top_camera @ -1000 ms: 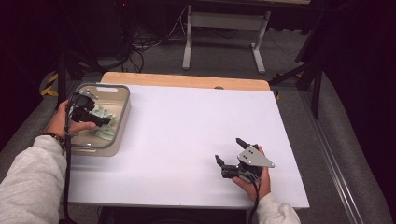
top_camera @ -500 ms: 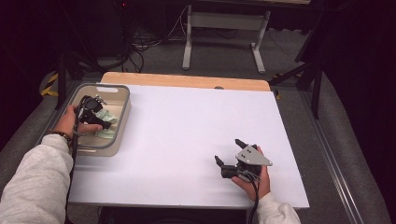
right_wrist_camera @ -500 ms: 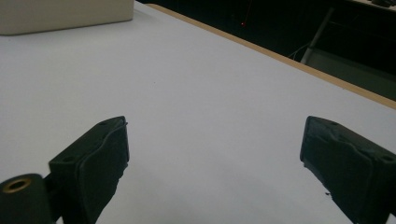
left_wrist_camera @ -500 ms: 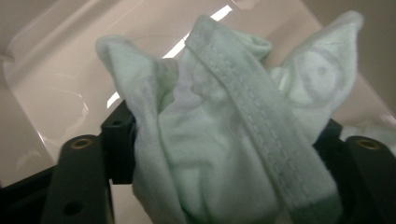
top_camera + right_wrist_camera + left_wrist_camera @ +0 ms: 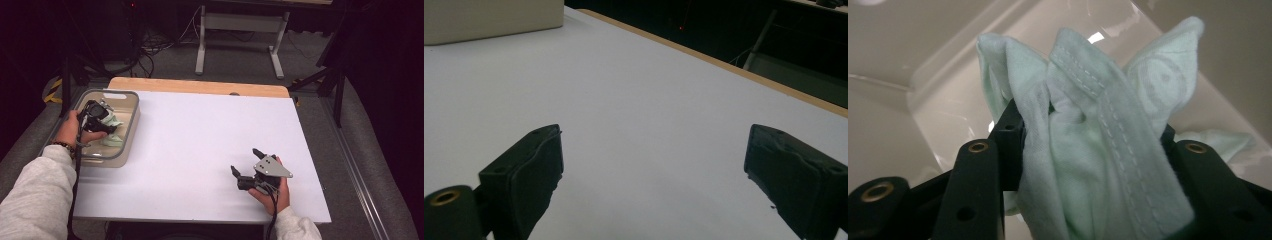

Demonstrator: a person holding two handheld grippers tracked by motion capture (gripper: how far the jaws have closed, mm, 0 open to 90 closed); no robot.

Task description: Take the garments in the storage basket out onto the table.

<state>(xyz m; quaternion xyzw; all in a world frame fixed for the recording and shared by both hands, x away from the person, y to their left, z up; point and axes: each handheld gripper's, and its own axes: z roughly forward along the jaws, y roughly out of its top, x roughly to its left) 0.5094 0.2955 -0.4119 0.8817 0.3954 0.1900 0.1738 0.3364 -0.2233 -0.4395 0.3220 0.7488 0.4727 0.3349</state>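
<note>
On the white counter (image 5: 200, 145), your left claw (image 5: 1093, 145) is closing its jaws on the pale green cloth (image 5: 1098, 150) inside the clear bin (image 5: 131, 125), gathering it for lifting out, while your right claw (image 5: 247, 165) is resting released.

White surface (image 5: 200, 150) with a bare wooden strip (image 5: 200, 86) along its far edge. Grey carpet floor (image 5: 240, 60) around it. Behind, a white metal table frame (image 5: 239, 30) stands on the floor, black cables (image 5: 150, 55) lying near it. Dark backdrop beyond.
</note>
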